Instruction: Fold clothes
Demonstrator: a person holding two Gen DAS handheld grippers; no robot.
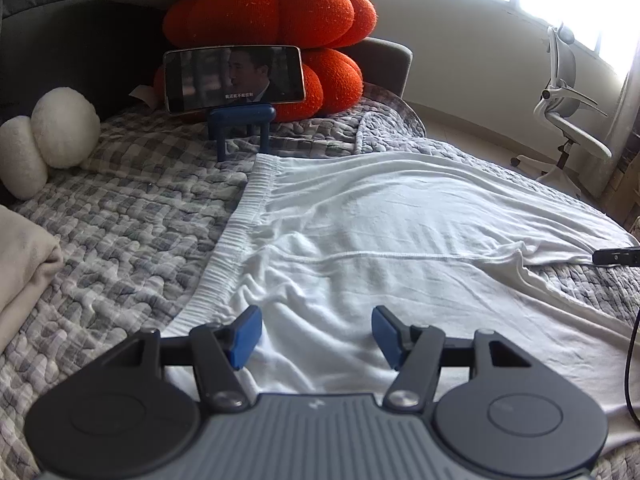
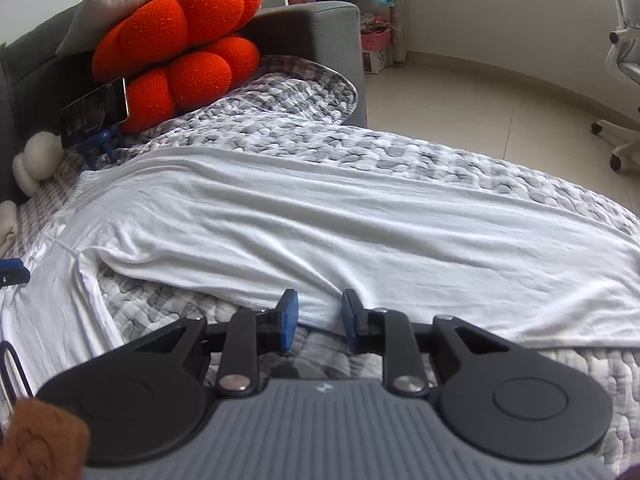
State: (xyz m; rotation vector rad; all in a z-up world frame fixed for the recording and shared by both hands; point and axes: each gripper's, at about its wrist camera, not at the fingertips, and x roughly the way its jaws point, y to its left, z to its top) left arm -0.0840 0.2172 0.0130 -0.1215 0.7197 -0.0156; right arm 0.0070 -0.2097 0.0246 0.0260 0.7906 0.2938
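Observation:
White trousers [image 1: 400, 240] lie spread flat on a grey checked quilt [image 1: 120, 220], with the elastic waistband [image 1: 240, 216] toward the cushions. My left gripper [image 1: 316, 332] hovers open over the cloth just below the waistband, nothing between its blue pads. In the right wrist view the same trousers [image 2: 320, 220] stretch across the bed. My right gripper [image 2: 320, 316] sits at the near edge of one leg. Its jaws stand narrowly apart, the cloth's edge shows in the gap, and the pads do not press on it.
Orange pumpkin cushions [image 1: 272, 12] and a phone [image 1: 234, 78] on a blue stand [image 1: 240, 124] are at the head of the bed. A white plush [image 1: 48, 136] and folded beige cloth [image 1: 24, 264] lie left. An office chair [image 1: 568, 120] stands on the floor beyond the right edge.

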